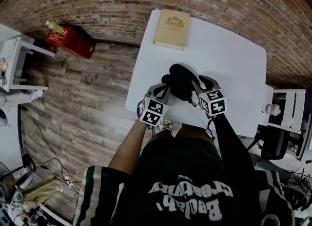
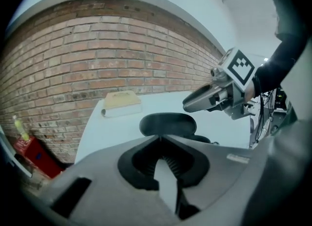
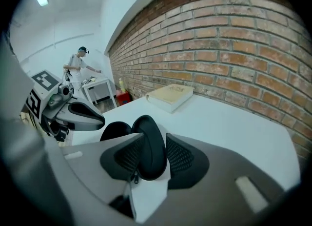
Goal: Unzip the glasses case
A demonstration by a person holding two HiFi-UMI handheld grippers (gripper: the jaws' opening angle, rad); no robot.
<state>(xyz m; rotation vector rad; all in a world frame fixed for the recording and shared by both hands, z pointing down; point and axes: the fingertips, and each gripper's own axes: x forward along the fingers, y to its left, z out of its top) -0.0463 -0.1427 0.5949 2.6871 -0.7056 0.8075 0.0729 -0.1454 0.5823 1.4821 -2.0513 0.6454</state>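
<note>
**The black glasses case [image 1: 181, 79] lies open on the white table [image 1: 229, 49], with a gripper on each side.**

The case sits about in the middle of the table, and its two halves are spread apart like a shell. The left gripper [image 2: 160, 142] has its jaws pressed together with nothing in them. Its tips are close to the left half of the case, but I cannot tell if they touch it. The right gripper [image 3: 152, 142] has its jaws apart. One half of the case stands up between them, but the pads do not squeeze it. A small zip pull [image 3: 132, 176] hangs under that half. A tan book [image 1: 171, 29] lies at the far edge of the table, well apart from the case.
</note>
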